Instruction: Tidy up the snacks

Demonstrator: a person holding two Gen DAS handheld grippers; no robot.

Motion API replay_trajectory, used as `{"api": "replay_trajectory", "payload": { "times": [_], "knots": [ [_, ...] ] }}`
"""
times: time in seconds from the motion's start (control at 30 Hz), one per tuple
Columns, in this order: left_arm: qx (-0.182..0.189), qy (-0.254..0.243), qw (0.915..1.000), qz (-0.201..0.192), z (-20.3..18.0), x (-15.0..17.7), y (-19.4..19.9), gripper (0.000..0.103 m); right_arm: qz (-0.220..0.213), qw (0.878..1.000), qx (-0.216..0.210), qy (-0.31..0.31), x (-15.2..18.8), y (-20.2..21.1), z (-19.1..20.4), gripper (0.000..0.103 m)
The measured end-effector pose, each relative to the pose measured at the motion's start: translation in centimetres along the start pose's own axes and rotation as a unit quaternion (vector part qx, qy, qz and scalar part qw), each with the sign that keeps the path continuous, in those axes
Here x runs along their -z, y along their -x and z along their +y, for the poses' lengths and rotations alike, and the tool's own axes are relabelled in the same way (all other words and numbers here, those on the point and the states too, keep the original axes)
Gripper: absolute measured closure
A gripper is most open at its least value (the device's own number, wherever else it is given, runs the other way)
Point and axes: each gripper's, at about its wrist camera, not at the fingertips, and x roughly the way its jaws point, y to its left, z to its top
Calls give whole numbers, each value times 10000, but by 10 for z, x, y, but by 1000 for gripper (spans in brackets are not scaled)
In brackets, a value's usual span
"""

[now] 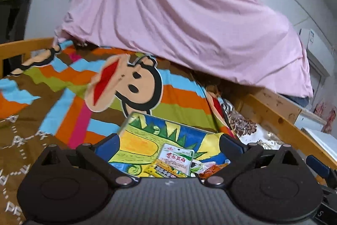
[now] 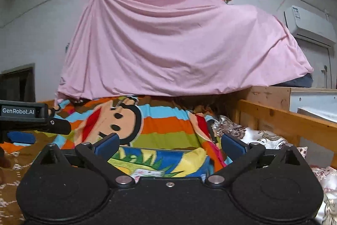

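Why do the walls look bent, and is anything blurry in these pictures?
Left wrist view: the fisheye lens bows the wall; the monkey blanket is slightly smeared; the snack packets read sharp. Right wrist view: the ceiling line curves; the pink sheet is evenly lit, without glare.

Colourful cartoon-printed box (image 1: 147, 140) low centre w/ snack packets (image 1: 175, 159) in it, on striped monkey-print blanket (image 1: 147, 85), draped pink sheet (image 1: 179, 14) behind, wooden bed rail (image 1: 280, 121) at right.

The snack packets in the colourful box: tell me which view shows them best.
Left wrist view: the snack packets lie in plain sight inside the colourful box. The right wrist view shows the box but only a sliver of its contents.
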Motion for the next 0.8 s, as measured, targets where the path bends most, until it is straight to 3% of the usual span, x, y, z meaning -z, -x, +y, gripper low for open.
{"api": "replay_trajectory", "payload": {
  "times": [0.37,0.8],
  "knots": [
    [-364,-431,9965,-616,21,32,82,1,-195,9998,-90,4,14,69,27,1],
    [-793,-529,9949,-332,53,71,133,0,329,9982,-475,-130,39,109,42,1]
  ]
}}
